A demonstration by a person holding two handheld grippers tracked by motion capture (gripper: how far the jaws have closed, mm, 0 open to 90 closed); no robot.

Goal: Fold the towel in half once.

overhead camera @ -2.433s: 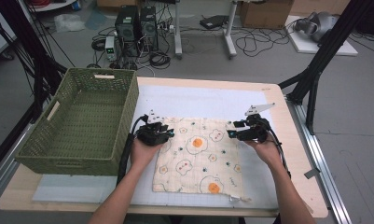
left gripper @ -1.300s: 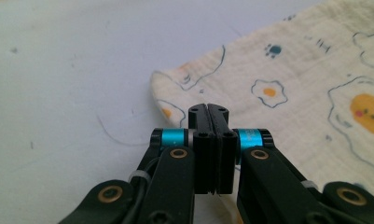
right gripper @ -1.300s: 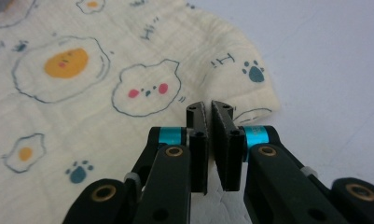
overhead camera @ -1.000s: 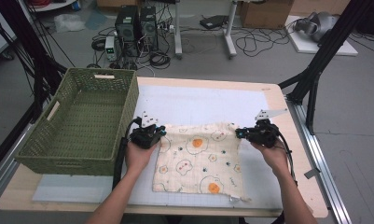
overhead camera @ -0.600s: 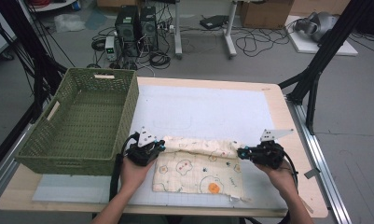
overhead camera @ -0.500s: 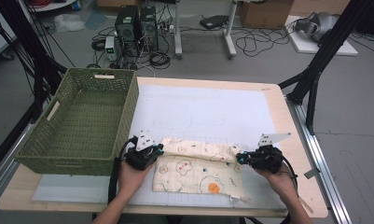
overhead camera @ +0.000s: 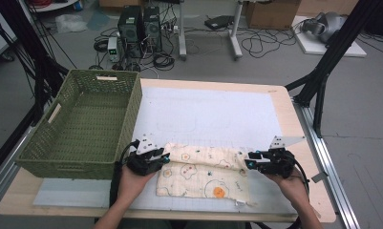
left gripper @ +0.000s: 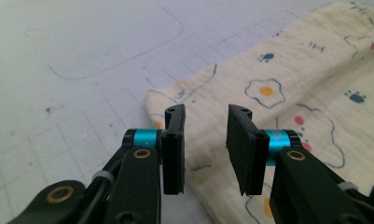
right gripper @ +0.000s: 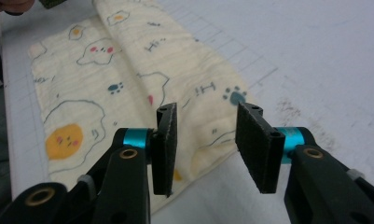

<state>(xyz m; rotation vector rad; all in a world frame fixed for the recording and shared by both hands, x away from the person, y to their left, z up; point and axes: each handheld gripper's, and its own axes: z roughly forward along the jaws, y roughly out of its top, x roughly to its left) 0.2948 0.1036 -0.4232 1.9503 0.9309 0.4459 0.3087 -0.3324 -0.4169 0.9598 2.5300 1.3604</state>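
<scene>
The cream cotton cloth printed with fried eggs and paw marks lies folded over, just right of the green woven basket. The left gripper and right gripper sit at its fold's ends, jaws just opened partway, pads off the fabric, gripping nothing
</scene>
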